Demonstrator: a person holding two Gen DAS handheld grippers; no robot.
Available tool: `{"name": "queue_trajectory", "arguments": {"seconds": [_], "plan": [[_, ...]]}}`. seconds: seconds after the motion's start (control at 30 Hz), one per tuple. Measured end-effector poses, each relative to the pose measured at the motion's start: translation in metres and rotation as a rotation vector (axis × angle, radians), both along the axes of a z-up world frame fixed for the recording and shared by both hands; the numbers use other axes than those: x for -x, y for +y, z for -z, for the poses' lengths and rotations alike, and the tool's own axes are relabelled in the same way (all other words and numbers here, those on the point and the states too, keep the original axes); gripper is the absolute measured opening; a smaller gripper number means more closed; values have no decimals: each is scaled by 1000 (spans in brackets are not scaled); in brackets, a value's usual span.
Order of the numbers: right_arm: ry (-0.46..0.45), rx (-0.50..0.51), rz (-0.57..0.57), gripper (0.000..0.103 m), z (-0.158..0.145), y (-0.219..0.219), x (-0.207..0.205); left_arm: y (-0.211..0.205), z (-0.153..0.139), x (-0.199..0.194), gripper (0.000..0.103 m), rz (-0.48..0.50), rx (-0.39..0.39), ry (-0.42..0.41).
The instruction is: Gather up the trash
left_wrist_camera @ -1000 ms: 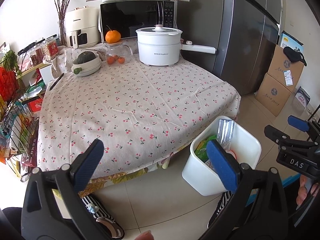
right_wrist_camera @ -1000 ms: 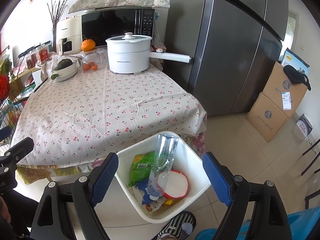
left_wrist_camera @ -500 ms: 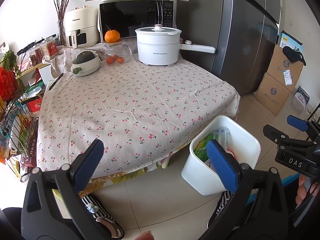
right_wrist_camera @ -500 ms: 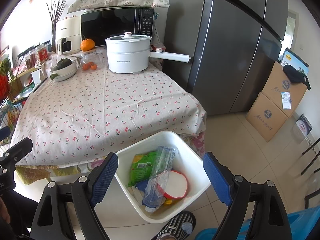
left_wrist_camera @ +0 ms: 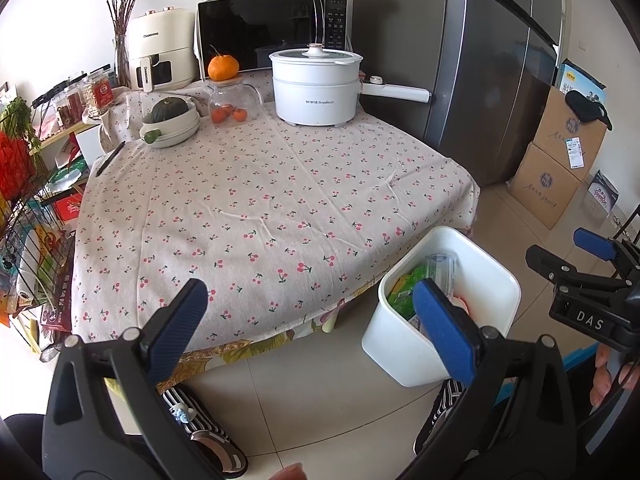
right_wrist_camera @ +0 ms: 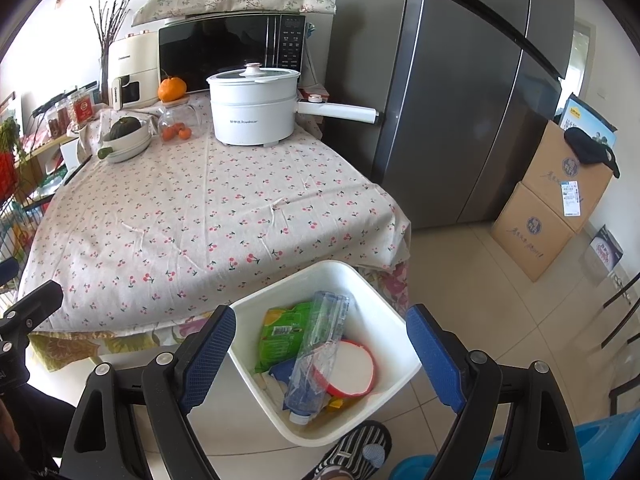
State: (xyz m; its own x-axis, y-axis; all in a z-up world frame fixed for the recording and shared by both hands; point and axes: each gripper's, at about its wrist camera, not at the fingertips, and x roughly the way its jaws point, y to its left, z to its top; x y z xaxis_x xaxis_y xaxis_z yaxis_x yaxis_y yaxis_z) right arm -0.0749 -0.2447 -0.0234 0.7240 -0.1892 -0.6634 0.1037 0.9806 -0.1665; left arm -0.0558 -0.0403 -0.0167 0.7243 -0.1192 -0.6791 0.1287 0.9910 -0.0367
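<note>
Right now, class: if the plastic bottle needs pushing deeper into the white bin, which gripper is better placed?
Right. The right gripper hangs open directly above the plastic bottle in the white bin; the left gripper faces the tablecloth, beside the bin.

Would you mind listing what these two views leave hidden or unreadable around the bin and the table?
- Bin bottom: in the right wrist view the plastic bottle, green packet and red-rimmed lid cover it.
- Bin contents in the left wrist view: the left gripper blocks most.
- Print on the cardboard boxes: too small.
- Under the table: the cloth hides it.
</note>
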Motion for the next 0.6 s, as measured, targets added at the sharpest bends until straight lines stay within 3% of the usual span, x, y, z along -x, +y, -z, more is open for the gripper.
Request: {"name": "queue_trajectory", "arguments": {"seconds": [0.6], "plan": [[-6, -21, 28, 92, -1, -4, 1, 6, 4, -6, 102, -13, 14, 36]]}}
